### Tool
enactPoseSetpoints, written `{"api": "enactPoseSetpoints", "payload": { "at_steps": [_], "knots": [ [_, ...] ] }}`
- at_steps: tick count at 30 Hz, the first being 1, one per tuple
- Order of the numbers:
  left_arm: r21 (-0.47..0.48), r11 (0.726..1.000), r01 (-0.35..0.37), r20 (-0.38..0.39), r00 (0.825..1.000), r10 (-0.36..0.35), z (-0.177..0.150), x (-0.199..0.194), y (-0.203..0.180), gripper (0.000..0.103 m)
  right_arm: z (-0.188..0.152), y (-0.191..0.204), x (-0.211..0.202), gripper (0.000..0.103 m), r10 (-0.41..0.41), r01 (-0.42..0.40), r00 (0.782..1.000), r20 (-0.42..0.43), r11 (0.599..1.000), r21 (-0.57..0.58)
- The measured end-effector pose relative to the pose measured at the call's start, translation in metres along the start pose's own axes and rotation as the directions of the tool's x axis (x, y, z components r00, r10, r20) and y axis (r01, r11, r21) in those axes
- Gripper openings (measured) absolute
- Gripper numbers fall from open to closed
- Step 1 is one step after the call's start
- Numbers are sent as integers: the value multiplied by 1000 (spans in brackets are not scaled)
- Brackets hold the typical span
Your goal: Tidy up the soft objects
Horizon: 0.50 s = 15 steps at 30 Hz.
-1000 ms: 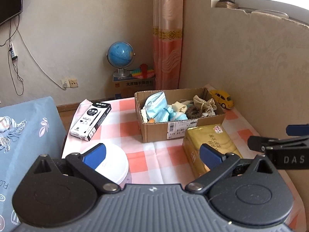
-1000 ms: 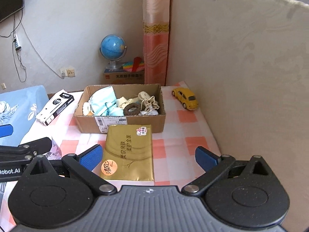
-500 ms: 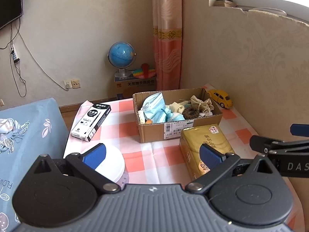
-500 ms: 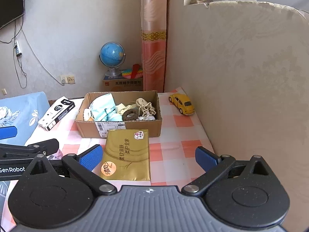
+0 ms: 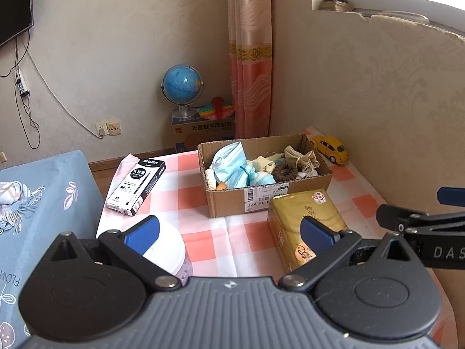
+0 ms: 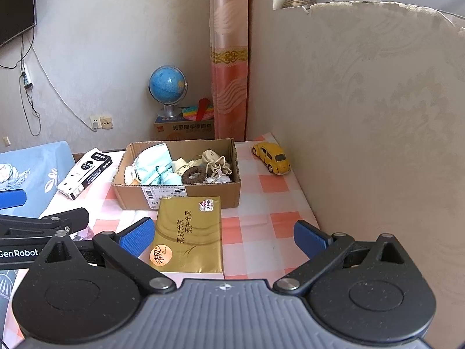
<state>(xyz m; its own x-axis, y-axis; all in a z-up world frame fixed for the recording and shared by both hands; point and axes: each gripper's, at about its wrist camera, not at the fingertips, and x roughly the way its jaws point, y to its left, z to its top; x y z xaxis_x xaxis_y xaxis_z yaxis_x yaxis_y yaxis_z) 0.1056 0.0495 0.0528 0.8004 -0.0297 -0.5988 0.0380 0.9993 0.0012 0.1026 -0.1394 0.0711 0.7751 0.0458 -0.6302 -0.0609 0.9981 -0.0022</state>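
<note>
Both tongs hang wide and empty over the near edge of the surface (image 6: 279, 183): left tongs (image 5: 229, 232), right tongs (image 6: 223, 234). Just ahead lie a white lid (image 5: 167, 244) on the left and a gold tissue pack (image 6: 190, 234), which touches the box (image 6: 180, 195) behind it. The soft things, a mask (image 6: 152, 158), a scrunchie (image 6: 194, 175) and a pouch (image 6: 216, 166), already sit in the box. Sorting looks near done or paused; any next reach must clear the pack. Beyond stand a pen carton (image 5: 136, 186), a toy car (image 6: 271, 158) and a globe (image 6: 168, 85).
</note>
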Motion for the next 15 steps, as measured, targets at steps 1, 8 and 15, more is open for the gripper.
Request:
{"api": "enactPoseSetpoints", "payload": {
  "at_steps": [1,8,15],
  "knots": [
    [1,1000,0,-1,1000,0,0,0,0,103,0,0,0,103,1,-1,1000,1,1000,0],
    [3,1000,0,-2,1000,0,0,0,-1,103,1,-1,-2,103,4,-4,1000,6,1000,0],
    [5,1000,0,-4,1000,0,0,0,-3,103,1,-1,-3,103,5,-5,1000,7,1000,2]
  ]
}}
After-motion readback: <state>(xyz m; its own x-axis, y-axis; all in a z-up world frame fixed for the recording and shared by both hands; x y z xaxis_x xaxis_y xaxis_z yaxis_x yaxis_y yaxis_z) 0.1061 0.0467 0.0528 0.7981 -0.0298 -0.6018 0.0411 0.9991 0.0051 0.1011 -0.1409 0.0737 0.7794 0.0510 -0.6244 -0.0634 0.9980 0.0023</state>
